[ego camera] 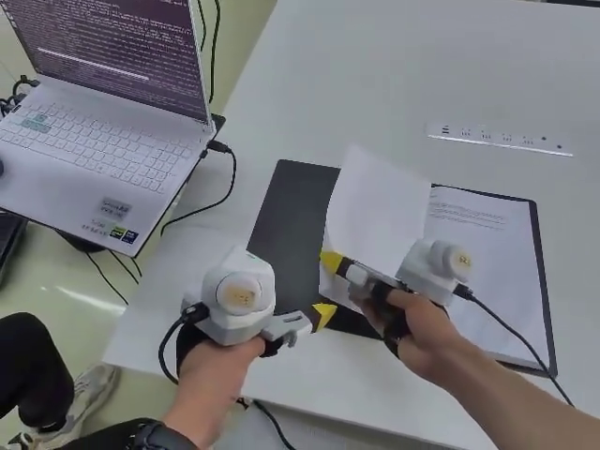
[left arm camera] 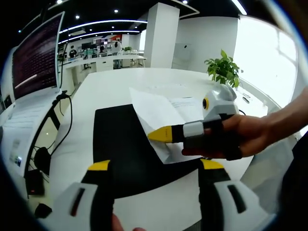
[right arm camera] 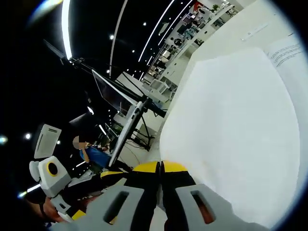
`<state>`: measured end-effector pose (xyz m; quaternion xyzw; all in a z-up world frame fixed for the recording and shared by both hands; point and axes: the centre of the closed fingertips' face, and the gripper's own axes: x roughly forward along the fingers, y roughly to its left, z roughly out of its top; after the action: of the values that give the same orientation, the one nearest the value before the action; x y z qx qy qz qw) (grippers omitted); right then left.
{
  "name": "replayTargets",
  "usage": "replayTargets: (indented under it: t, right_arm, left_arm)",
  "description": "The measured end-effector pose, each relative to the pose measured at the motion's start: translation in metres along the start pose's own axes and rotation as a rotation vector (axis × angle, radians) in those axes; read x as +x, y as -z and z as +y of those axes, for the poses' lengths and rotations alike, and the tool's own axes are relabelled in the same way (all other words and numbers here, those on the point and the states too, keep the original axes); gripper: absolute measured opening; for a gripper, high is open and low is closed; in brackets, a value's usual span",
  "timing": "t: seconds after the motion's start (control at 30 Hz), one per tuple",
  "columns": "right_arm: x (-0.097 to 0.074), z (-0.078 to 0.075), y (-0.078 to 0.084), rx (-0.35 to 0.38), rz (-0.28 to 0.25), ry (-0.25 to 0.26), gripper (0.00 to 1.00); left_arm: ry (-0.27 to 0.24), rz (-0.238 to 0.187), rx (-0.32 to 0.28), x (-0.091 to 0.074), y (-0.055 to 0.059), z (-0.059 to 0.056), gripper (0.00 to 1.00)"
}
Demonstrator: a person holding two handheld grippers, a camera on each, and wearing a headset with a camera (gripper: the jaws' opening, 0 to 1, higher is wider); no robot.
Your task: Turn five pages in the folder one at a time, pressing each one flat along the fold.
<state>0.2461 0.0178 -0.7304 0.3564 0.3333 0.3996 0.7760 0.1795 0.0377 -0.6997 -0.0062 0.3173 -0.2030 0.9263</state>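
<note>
A black folder [ego camera: 292, 225] lies open on the white table, its printed right-hand page [ego camera: 487, 253] lying flat. One white page [ego camera: 375, 211] stands lifted over the fold, curving upward. My right gripper [ego camera: 330, 260] is shut on this page's lower left edge; in its own view the yellow tips [right arm camera: 161, 167] meet on the white sheet [right arm camera: 231, 120]. My left gripper [ego camera: 317, 319] hovers at the folder's near edge, open and empty, its jaws [left arm camera: 155, 166] spread wide over the black left cover [left arm camera: 120, 144]. From there I see the right gripper [left arm camera: 159, 134] pinching the page [left arm camera: 154, 108].
An open laptop [ego camera: 103, 112] sits at the left with cables [ego camera: 202, 206] trailing beside the table edge. A white power strip [ego camera: 502, 141] lies at the far right. The table's near edge [ego camera: 309, 394] runs just under my hands.
</note>
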Motion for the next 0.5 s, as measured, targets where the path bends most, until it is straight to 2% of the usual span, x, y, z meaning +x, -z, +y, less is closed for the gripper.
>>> replayTargets:
  t: [0.5]
  right_arm:
    - [0.015, -0.029, 0.029, 0.070, 0.065, 0.078, 0.02]
  left_arm:
    - [0.018, 0.013, -0.010, 0.005, 0.006, 0.001, 0.71]
